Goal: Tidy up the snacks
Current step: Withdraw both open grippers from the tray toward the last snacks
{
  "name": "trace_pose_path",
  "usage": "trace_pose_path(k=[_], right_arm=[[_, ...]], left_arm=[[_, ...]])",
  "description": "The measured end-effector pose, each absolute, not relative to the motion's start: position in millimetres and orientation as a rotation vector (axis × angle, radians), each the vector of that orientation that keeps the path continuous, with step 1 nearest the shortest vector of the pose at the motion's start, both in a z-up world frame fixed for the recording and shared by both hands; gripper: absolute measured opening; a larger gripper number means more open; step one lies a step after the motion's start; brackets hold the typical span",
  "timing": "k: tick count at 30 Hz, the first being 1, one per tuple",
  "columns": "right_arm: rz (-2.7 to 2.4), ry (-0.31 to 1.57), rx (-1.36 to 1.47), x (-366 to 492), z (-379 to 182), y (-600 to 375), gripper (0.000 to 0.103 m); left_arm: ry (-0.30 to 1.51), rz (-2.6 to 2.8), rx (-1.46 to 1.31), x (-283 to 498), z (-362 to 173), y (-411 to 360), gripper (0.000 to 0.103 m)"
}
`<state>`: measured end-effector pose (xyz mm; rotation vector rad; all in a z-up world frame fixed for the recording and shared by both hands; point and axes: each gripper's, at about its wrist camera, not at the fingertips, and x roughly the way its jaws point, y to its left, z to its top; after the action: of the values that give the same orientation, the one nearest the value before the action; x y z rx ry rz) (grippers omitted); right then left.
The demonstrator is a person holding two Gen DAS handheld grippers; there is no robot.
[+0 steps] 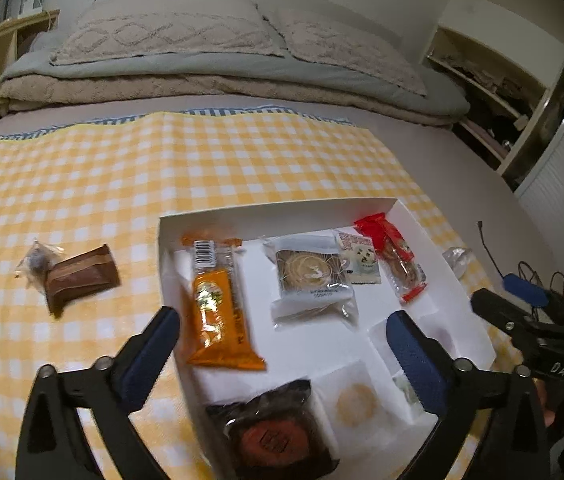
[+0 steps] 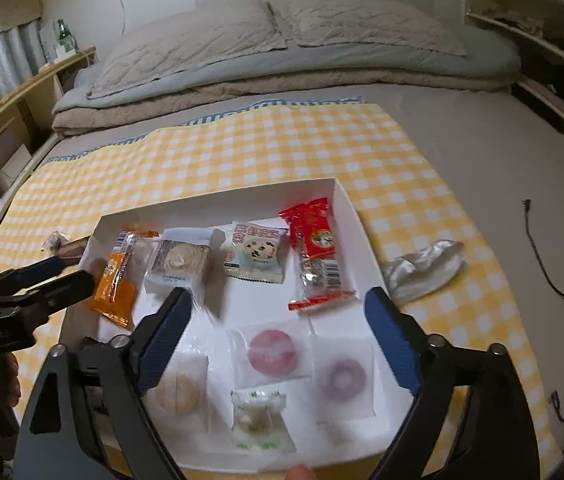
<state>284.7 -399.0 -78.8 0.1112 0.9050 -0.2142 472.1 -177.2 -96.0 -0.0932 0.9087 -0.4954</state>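
Snacks in white box, each hand-held gripper wide open, empty

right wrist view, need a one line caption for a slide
Open right gripper above a white box of wrapped snacks on a yellow checked cloth, left gripper alongside.

We saw a shallow white box lying open on the checked cloth; along its far side lay an orange packet, a clear-wrapped round biscuit, a pale cookie packet and a red packet; nearer lay pink, purple and tan ring sweets; outside the box, on its left, lay a brown bar touching a small clear-wrapped sweet.
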Motion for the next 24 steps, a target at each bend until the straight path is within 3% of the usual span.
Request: trace_pose_path(k=[2, 24], right_arm=[[-0.232, 0.894, 0.094, 279, -74, -396, 0.103], [-0.201, 0.666, -0.035, 282, 3, -294, 0.103]], left_arm=[[0.904, -0.498, -0.083, 466, -91, -170, 0.103], [0.734, -0.462, 0.080, 432, 29, -34, 0.103]])
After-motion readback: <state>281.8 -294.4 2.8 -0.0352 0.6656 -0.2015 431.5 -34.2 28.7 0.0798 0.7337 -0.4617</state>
